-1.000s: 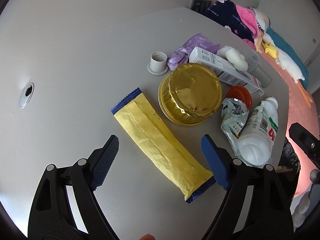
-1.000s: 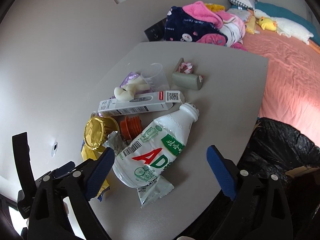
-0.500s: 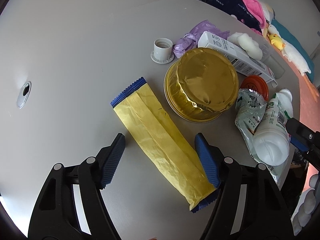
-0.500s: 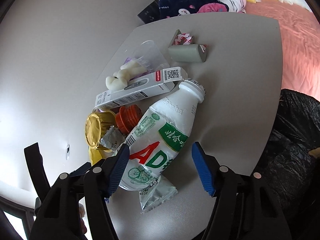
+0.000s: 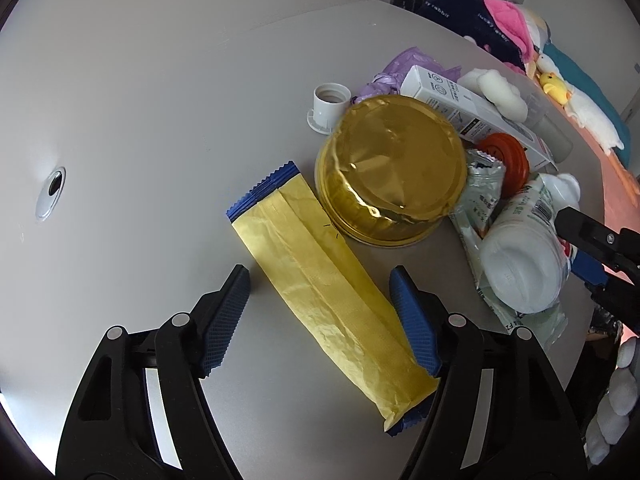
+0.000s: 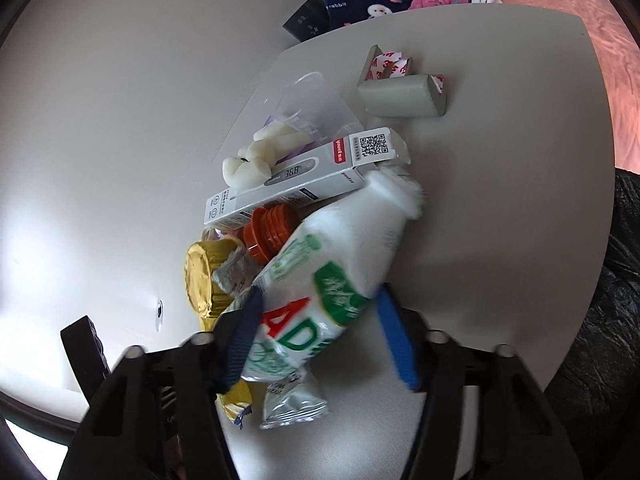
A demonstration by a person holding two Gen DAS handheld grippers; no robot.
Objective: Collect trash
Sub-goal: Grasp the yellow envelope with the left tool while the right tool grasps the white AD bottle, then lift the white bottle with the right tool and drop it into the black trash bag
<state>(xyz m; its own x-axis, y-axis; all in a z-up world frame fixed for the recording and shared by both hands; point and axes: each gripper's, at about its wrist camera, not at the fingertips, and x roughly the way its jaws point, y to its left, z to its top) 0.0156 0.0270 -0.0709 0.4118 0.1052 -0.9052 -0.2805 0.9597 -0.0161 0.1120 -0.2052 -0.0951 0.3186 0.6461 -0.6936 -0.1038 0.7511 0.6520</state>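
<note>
A long yellow wrapper with blue ends (image 5: pixel 324 292) lies flat on the grey table. My left gripper (image 5: pixel 320 312) is open, with one finger on each side of the wrapper's middle. A white AD milk bottle (image 6: pixel 324 284) lies on its side over a silver-green snack bag (image 6: pixel 292 404). My right gripper (image 6: pixel 316 340) is open around the bottle's lower half, its fingers close to the sides; whether they touch is blurred. The bottle also shows in the left wrist view (image 5: pixel 524 256).
A gold foil bowl (image 5: pixel 392 176), white cap (image 5: pixel 328 108), red lid (image 5: pixel 504 156), thermometer box (image 6: pixel 300 176), purple bag (image 5: pixel 404 68), clear cup (image 6: pixel 312 104) and grey block (image 6: pixel 400 96) lie on the table. A black trash bag (image 6: pixel 600 320) hangs beyond the table's right edge.
Both grippers have moved forward and narrowed. The left now straddles the yellow wrapper; the right now straddles the milk bottle, which looks blurred.
</note>
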